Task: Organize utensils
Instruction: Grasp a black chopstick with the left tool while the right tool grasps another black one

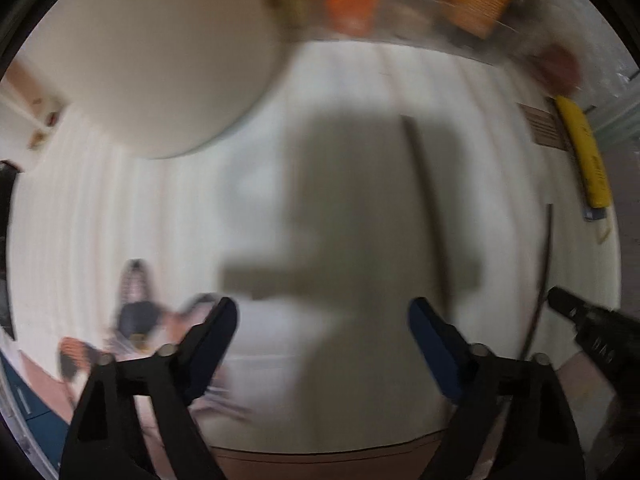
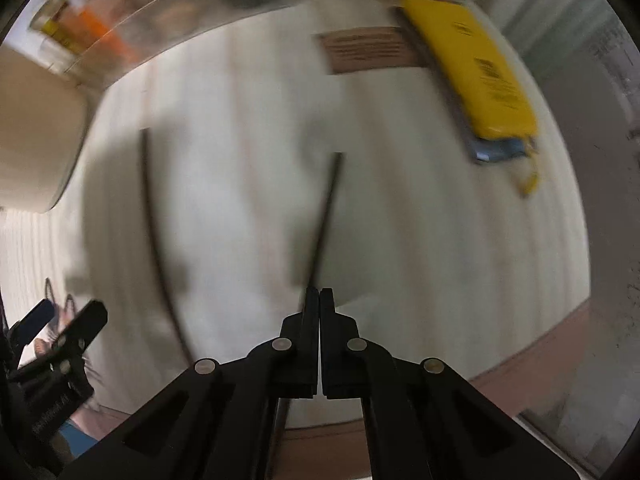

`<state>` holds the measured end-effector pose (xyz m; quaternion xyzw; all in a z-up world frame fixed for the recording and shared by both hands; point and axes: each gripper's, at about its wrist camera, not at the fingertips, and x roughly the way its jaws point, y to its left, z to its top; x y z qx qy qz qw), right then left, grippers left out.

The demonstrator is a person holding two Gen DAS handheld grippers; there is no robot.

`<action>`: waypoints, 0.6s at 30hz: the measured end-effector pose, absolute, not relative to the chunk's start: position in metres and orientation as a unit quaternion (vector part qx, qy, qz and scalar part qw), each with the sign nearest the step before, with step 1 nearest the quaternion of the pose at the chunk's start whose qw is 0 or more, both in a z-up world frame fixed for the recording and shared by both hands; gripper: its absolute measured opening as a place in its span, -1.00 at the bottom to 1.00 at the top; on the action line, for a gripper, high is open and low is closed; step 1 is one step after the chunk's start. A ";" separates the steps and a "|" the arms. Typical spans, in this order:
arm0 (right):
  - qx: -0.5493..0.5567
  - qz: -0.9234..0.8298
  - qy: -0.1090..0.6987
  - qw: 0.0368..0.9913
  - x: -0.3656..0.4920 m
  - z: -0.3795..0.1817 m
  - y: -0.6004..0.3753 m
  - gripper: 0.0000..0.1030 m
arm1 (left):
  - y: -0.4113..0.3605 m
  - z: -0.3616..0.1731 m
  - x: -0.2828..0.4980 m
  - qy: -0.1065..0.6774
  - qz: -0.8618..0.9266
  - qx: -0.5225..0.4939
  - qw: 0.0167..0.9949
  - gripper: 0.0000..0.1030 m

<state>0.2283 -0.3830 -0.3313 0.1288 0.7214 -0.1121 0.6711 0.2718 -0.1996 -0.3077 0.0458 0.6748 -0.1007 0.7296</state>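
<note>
With my right gripper point(image 2: 320, 294) pinched tight on the thin dark chopstick point(image 2: 326, 212), I should centre my wide-open, empty left gripper point(image 1: 322, 316) over its twin point(image 1: 430, 204).

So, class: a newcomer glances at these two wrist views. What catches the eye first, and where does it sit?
First, the bright yellow packet lying at the table's far right. Next, two thin dark sticks lie apart on the pale mat; the shut right gripper has one at its tips. The left gripper is open over the mat.
</note>
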 end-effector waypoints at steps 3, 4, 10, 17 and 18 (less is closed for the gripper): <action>0.142 -0.124 0.728 0.659 0.214 -0.335 -0.407 -1.00 | -0.228 -0.315 0.270 0.683 -0.108 0.039 0.721 0.46; 0.150 -0.125 0.730 0.655 0.209 -0.337 -0.414 -1.00 | -0.236 -0.317 0.269 0.685 -0.110 0.043 0.719 0.32; 0.217 -0.130 0.717 0.650 0.192 -0.335 -0.441 -0.97 | -0.267 -0.314 0.261 0.661 -0.110 0.087 0.738 -0.49; 0.262 -0.089 0.700 0.658 0.180 -0.326 -0.448 -0.54 | -0.236 -0.313 0.264 0.662 -0.080 0.080 0.741 -0.93; 0.251 -0.083 0.705 0.658 0.180 -0.326 -0.444 -0.46 | -0.227 -0.313 0.263 0.663 -0.071 0.076 0.741 -0.93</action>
